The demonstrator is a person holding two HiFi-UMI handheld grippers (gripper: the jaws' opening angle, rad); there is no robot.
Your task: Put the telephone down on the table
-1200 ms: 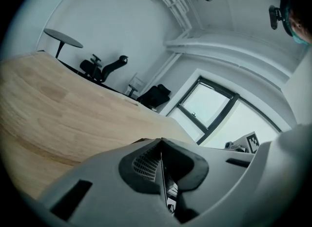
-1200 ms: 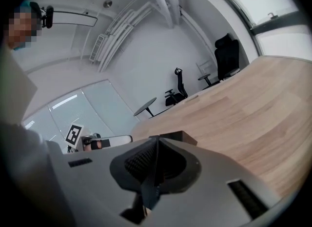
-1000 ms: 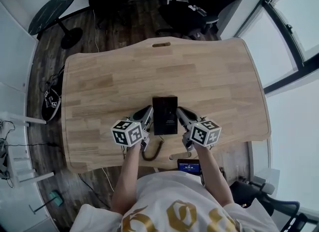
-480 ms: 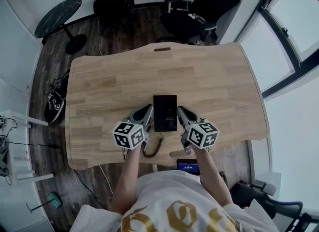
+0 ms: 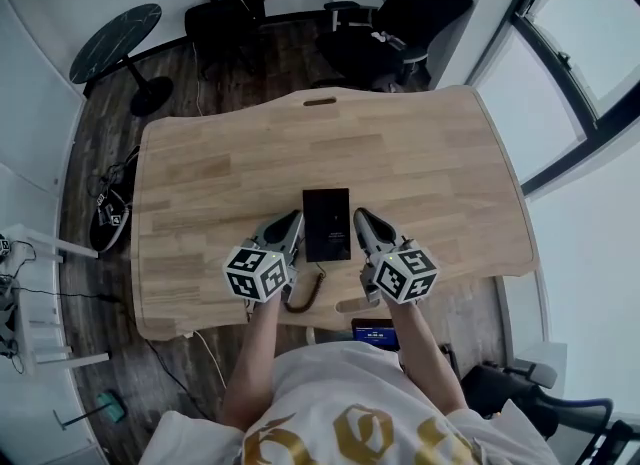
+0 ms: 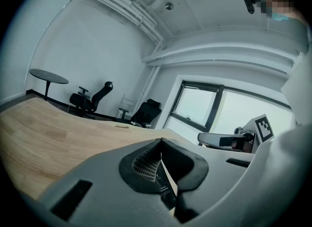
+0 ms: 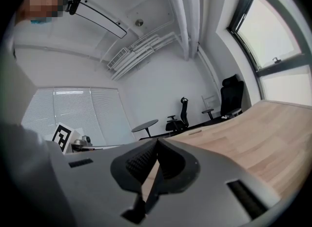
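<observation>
At the near middle of the table (image 5: 200, 183), the black telephone (image 5: 327, 223) lies flat between the left gripper (image 5: 295, 220) and the right gripper (image 5: 359, 217), probably flanked so both can steady it; whether it rests on the wood cannot be told. Both grippers have their jaws pressed together and reach forward almost level, tips just beside its long sides. Its cord (image 5: 305, 295) trails over the near edge.

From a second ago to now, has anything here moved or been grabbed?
Hardly anything: only the head view itself shifted slightly. The left claw and right claw stay shut on either side of the black telephone, which still lies on the table with its cord trailing toward the near edge. Nothing was grabbed or released.
</observation>
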